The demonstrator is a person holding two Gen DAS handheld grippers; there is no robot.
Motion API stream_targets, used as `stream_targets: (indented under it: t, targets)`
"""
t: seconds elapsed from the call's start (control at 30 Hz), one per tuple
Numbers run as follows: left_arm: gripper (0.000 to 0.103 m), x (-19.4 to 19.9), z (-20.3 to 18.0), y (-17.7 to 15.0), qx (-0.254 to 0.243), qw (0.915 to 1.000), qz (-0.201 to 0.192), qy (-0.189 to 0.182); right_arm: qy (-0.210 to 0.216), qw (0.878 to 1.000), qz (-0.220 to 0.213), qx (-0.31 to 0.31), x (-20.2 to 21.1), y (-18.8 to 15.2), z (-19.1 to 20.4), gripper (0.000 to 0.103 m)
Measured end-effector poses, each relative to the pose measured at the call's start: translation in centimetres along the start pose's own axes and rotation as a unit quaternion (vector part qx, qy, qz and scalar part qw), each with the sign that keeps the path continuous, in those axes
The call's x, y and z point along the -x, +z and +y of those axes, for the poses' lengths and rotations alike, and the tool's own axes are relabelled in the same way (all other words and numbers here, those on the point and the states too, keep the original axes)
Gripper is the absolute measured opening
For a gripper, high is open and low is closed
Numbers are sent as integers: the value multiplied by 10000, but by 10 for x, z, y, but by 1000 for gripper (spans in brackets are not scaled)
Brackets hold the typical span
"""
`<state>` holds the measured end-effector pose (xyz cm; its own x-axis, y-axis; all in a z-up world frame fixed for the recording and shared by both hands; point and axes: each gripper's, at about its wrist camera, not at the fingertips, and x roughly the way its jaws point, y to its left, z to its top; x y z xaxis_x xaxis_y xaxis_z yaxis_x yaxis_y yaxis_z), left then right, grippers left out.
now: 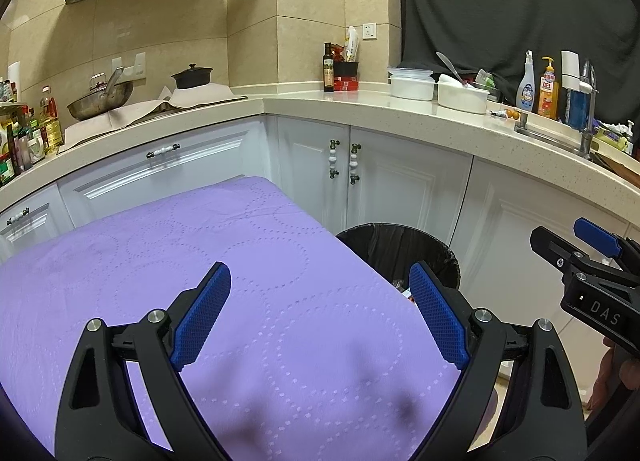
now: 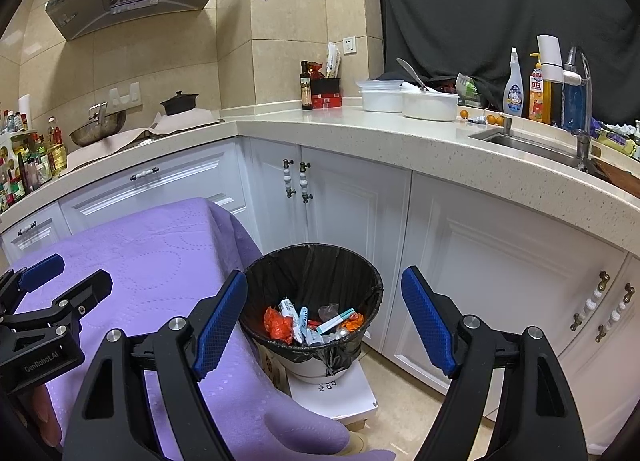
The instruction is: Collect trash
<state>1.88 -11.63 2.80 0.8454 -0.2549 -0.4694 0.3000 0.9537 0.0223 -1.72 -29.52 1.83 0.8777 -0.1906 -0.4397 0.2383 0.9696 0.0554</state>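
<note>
A round trash bin (image 2: 362, 281) lined with a black bag stands on the floor beside a table draped in a purple cloth (image 2: 160, 261). Inside lie several pieces of trash (image 2: 312, 323): orange wrappers, white tubes, a teal stick. My right gripper (image 2: 324, 317) hangs open above the bin with nothing between its blue pads. My left gripper (image 1: 320, 313) is open over the purple cloth (image 1: 200, 261), holding nothing; the bin (image 1: 400, 249) shows just past the table's right edge. Each gripper appears at the side of the other's view.
White cabinets (image 2: 360, 213) and a beige L-shaped counter (image 2: 360, 125) run behind. On the counter: white containers (image 2: 430, 105), a dark bottle (image 2: 306, 85), a wok (image 2: 98, 131), a pot, detergent bottles (image 2: 514, 89) by the sink (image 2: 528, 145). The bin stands on a white box (image 2: 336, 393).
</note>
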Motion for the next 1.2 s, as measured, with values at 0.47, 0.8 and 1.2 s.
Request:
stream_targets:
  t: [0.47, 0.8, 1.2]
  targets:
    - [89, 2, 6, 0, 54, 10000, 5, 1, 0, 10000, -13, 13, 1, 0, 1, 78]
    - [89, 7, 11, 0, 92, 10000, -28, 9, 11, 10000, -35, 35, 5, 2, 6, 78]
    - [89, 15, 13, 1, 119, 9999, -69, 17, 12, 9999, -87, 53, 9, 5, 11, 78]
